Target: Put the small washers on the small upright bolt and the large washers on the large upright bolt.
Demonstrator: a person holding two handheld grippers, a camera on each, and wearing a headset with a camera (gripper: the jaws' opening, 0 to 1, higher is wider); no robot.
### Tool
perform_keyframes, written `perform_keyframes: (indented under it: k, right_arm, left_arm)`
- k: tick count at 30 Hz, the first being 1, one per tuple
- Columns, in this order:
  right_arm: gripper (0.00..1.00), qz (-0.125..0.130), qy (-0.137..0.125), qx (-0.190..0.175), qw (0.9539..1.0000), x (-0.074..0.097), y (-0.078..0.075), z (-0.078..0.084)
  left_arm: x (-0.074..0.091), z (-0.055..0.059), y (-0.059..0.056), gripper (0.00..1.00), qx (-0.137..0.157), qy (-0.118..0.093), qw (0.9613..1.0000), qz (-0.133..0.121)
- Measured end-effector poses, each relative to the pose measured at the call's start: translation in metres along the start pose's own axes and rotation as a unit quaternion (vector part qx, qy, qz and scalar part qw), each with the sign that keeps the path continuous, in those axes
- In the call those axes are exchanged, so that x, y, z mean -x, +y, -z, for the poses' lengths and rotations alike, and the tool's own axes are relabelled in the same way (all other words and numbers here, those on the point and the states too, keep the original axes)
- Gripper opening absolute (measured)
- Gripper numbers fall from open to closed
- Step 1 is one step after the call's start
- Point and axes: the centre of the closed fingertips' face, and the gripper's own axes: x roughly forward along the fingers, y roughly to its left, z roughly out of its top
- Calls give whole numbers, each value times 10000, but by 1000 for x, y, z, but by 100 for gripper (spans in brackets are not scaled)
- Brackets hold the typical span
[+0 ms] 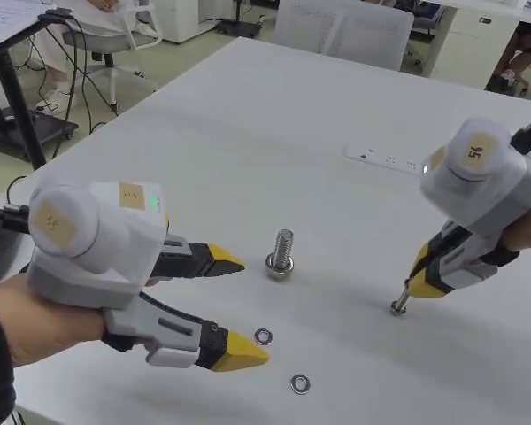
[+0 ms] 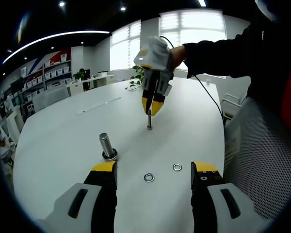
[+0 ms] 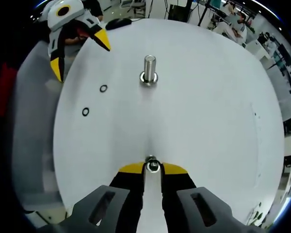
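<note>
The large bolt (image 1: 281, 252) (image 2: 106, 145) (image 3: 149, 68) stands upright mid-table with a washer around its base. Two small washers (image 1: 263, 336) (image 1: 300, 383) (image 2: 149, 177) (image 2: 177, 167) (image 3: 103, 88) (image 3: 85, 112) lie flat near the front edge. My left gripper (image 1: 239, 307) (image 2: 154, 167) (image 3: 81, 59) hovers open just above and short of them, holding nothing. To the right, the thin small bolt (image 1: 398, 305) (image 2: 149, 121) stands upright. My right gripper (image 1: 414, 285) (image 2: 151, 110) (image 3: 153, 167) points down at its top, shut on what looks like a small washer (image 3: 153, 166).
The white table (image 1: 248, 133) carries a flat power strip (image 1: 385, 159) (image 2: 99, 105) behind the right gripper. Its front edge runs close under the left hand. A mesh chair (image 1: 345, 31) stands at the far side, and a black-legged desk (image 1: 9, 97) with cables at the far left.
</note>
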Motion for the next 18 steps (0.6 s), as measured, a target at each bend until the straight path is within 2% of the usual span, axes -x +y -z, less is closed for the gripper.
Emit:
perform_keyframes:
  k: [8,18]
  right_arm:
    - [13,-68,55,-47,10000,-18,-1,5]
    - [14,-143,104,-105,9998,-31,3,6]
  left_arm:
    - [0,1,1,60,17,14,10000,-10]
    - [1,2,1,60,31,23,10000,-9]
